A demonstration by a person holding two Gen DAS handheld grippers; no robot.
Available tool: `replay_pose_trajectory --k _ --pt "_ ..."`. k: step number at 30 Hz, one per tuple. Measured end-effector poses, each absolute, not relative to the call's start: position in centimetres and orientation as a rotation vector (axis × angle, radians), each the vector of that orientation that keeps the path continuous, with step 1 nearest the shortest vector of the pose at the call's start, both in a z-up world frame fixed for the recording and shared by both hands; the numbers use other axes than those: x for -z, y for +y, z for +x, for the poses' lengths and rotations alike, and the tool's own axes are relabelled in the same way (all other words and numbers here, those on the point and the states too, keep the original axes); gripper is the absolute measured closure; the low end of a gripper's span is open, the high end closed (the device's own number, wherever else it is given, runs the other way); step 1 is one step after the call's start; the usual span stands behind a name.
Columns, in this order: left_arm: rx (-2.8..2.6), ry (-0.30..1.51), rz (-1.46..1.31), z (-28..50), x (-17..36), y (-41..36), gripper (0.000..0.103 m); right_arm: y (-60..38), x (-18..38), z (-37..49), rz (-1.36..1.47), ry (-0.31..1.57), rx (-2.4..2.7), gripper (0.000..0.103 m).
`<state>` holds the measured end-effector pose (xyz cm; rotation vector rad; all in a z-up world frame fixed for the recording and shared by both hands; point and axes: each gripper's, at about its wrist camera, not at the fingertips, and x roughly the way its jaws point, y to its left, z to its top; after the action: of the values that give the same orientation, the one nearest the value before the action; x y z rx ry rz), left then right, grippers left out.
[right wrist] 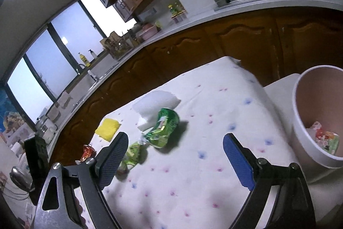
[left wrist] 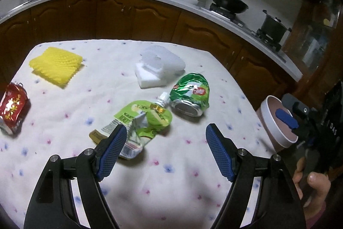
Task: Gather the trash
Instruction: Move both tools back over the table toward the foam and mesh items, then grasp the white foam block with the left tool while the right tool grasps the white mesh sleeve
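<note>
On the flowered tablecloth (left wrist: pixel 171 175) lie a flattened green drink pouch (left wrist: pixel 141 121), a crushed green can (left wrist: pixel 190 93), white foam pieces (left wrist: pixel 158 65), a yellow foam net (left wrist: pixel 55 63) and a crushed red can (left wrist: pixel 12 108). My left gripper (left wrist: pixel 165 132) is open and empty just above the cloth, its left finger in front of the pouch. My right gripper (right wrist: pixel 173 143) is open and empty above the cloth, right of the green can (right wrist: pixel 165 128) and pouch (right wrist: pixel 133 153). A pink bin (right wrist: pixel 308 121) with a white rim stands at the right and holds wrappers (right wrist: pixel 325 138).
The bin also shows in the left wrist view (left wrist: pixel 276 121), off the table's right edge, with the right gripper over it. Brown kitchen cabinets (left wrist: pixel 128 14) and a counter with a wok (left wrist: pixel 227 1) and pot (left wrist: pixel 274 27) run behind the table.
</note>
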<state>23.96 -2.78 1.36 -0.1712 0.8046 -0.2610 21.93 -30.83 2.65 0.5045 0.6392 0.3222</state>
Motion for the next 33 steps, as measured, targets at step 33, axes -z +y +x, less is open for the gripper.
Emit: replay_pose_trajectory --k 33 --pt "0.204 0.871 -0.187 35.1 -1.1 1.1 0.025 -22.2 5.0 46.1 0.654 1.132 -0.484 0.032"
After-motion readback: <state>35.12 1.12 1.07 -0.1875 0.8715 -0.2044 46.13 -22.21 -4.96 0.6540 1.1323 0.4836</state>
